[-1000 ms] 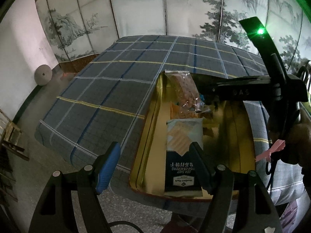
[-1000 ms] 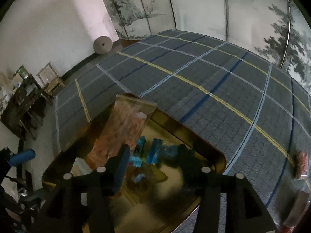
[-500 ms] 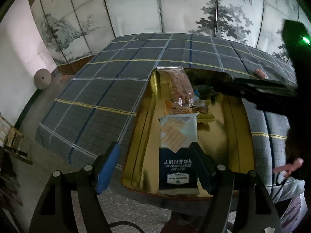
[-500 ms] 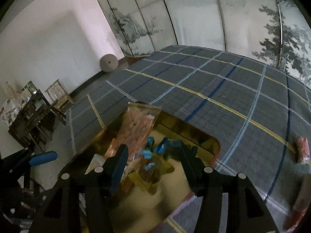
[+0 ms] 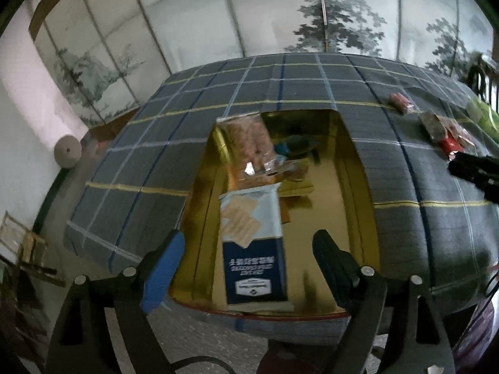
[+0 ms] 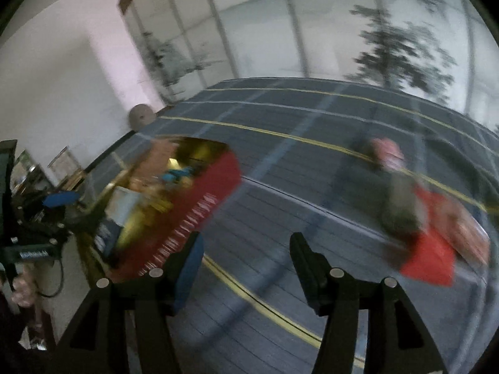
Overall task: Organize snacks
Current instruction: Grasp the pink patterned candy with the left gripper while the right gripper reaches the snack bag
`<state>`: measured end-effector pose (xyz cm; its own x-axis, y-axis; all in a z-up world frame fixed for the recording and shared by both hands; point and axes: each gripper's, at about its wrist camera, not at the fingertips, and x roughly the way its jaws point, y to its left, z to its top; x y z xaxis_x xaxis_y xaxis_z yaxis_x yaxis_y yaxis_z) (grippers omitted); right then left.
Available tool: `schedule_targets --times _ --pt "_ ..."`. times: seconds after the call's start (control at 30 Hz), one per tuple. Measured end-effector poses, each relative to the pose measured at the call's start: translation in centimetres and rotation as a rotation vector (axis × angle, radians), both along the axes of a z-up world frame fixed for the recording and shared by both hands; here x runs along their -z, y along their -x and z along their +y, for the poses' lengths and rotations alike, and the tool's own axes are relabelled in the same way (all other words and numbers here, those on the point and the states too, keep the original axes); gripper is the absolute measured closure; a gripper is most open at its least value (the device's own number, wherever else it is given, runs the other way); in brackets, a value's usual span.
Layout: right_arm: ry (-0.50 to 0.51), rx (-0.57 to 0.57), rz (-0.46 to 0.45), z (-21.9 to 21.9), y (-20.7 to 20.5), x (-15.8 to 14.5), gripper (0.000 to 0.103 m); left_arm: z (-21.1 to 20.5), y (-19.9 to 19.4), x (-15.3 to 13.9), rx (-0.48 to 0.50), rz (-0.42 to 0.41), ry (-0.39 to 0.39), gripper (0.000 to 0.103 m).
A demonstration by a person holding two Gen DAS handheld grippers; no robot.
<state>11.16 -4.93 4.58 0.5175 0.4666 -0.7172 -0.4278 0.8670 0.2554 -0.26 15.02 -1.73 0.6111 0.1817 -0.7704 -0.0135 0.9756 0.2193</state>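
Observation:
An open gold tin (image 5: 355, 193) with a red outer wall (image 6: 202, 199) sits on the plaid tablecloth. In it lie a blue and pale cracker pack (image 5: 254, 249), an orange snack bag (image 5: 246, 137) and small wrapped snacks (image 5: 290, 162). My left gripper (image 5: 248, 243) hovers above the tin's near end, jaws opening, pads clear of the cracker pack below. My right gripper (image 6: 245, 240) is over bare cloth right of the tin, jaws opening with nothing between them. Loose snacks lie further right: a red packet (image 6: 427, 258), a dark pack (image 6: 402, 205) and a pink one (image 6: 386, 149).
The same loose snacks (image 5: 436, 127) and a green pack (image 5: 482, 115) lie at the table's far right. A painted folding screen (image 5: 280, 15) stands behind the table. A round disc (image 5: 67, 151) and wooden racks (image 5: 25, 243) are on the floor at left.
My right gripper has swung right, from over the tin's contents to the bare cloth near the loose snacks. My left gripper's jaws have widened above the cracker pack.

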Motion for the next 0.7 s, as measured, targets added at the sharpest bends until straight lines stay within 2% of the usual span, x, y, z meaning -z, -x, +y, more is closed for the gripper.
schedule_targets --times 0.17,0.37,0.57,0.7 --pt "0.026 0.159 0.005 -7.3 0.8 0.8 0.044 -2.8 -0.2 -0.6 0.072 0.006 -0.021 0.022" --pt "0.092 0.389 -0.005 -16.3 2.1 1.4 0.044 -6.8 -1.7 -1.5 0.177 0.041 -0.007 0.022" --pt "0.133 0.514 0.005 -22.1 2.6 2.4 0.044 -11.5 -6.0 -2.6 0.293 0.108 0.11 0.021" --pt "0.133 0.541 0.007 -23.7 2.5 3.1 0.044 -15.2 -10.9 -2.8 0.331 0.154 0.182 0.021"
